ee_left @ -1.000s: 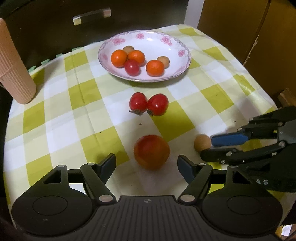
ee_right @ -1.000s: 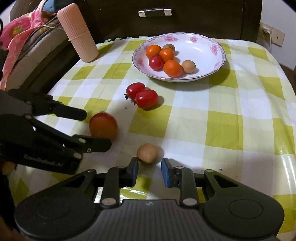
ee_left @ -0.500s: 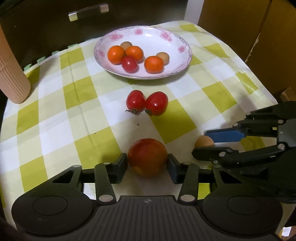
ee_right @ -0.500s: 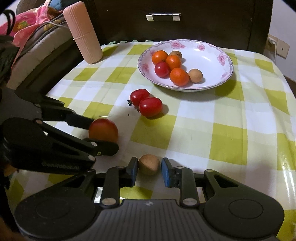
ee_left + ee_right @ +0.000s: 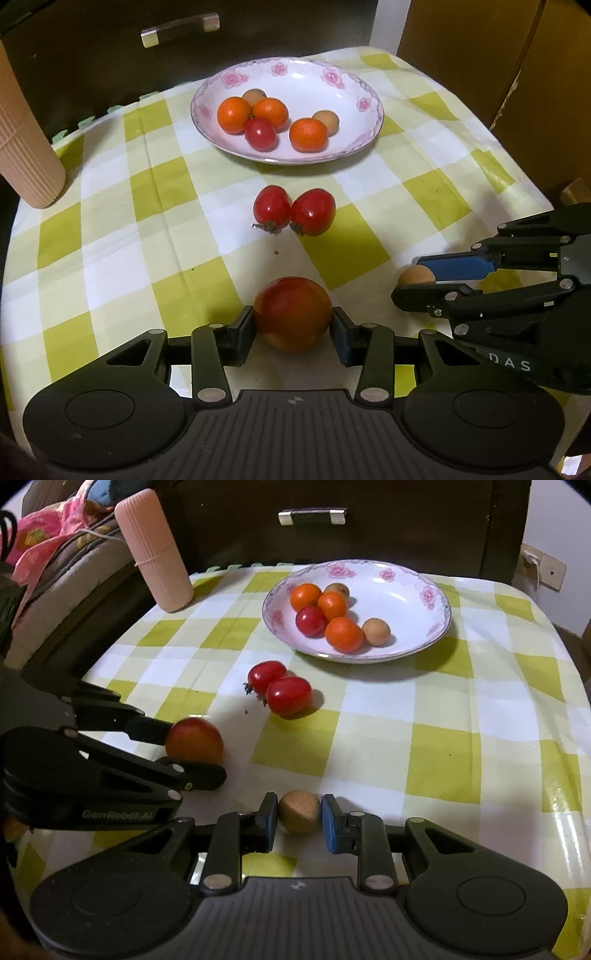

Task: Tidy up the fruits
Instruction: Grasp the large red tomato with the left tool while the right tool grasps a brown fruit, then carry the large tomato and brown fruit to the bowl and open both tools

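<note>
A large red tomato (image 5: 291,314) rests on the checked cloth, and my left gripper (image 5: 293,334) is shut on it, both pads pressing its sides. In the right wrist view the same tomato (image 5: 195,738) shows between the left gripper's fingers (image 5: 147,731). My right gripper (image 5: 299,818) is shut on a small round brown fruit (image 5: 299,810), also seen as the brown fruit (image 5: 415,275) at the right. Two cherry tomatoes (image 5: 291,210) lie side by side mid-table. Behind them a flowered white plate (image 5: 314,85) holds three small oranges, a cherry tomato and two brown fruits.
A pink ribbed cylinder (image 5: 155,554) stands at the table's far left corner. A dark cabinet with a metal handle (image 5: 312,517) rises right behind the table. Brown boards (image 5: 480,55) stand at the right, and bundled cloth (image 5: 48,535) lies to the left.
The left jaws, wide apart a second ago, have closed onto the large tomato. The brown fruit, then just ahead of the right fingers, now sits gripped between them.
</note>
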The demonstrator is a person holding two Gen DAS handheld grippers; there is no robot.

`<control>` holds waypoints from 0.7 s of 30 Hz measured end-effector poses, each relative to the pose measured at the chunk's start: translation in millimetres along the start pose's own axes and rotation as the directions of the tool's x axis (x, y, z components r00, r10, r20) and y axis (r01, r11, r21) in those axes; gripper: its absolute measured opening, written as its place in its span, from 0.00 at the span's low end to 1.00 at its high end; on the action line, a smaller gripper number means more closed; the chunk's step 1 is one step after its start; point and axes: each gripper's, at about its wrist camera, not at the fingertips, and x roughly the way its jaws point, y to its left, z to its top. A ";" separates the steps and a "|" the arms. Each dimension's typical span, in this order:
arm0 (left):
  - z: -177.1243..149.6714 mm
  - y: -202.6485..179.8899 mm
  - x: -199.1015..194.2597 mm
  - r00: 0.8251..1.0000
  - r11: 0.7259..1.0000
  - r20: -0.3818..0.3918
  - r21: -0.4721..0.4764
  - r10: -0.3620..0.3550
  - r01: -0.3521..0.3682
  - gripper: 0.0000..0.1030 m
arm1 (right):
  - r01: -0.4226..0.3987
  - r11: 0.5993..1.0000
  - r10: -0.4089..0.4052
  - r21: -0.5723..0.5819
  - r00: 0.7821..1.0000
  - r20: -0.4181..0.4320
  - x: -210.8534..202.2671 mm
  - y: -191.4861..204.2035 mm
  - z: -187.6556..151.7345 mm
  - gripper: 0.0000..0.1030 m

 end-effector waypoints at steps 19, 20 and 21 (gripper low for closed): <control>11.2 4.0 -8.3 0.999 1.000 0.039 -0.030 0.003 -0.002 0.50 | 0.003 1.000 -0.004 0.031 0.999 0.043 -4.4 0.2 14.5 0.24; 12.1 4.1 -8.9 0.999 1.000 0.042 -0.030 0.006 -0.005 0.50 | 0.005 0.999 -0.006 0.031 0.999 0.046 -4.6 0.6 15.1 0.24; 12.9 4.0 -10.0 0.999 0.999 0.046 -0.031 0.009 -0.008 0.50 | 0.006 0.999 -0.007 0.033 0.999 0.048 -4.9 0.7 16.0 0.24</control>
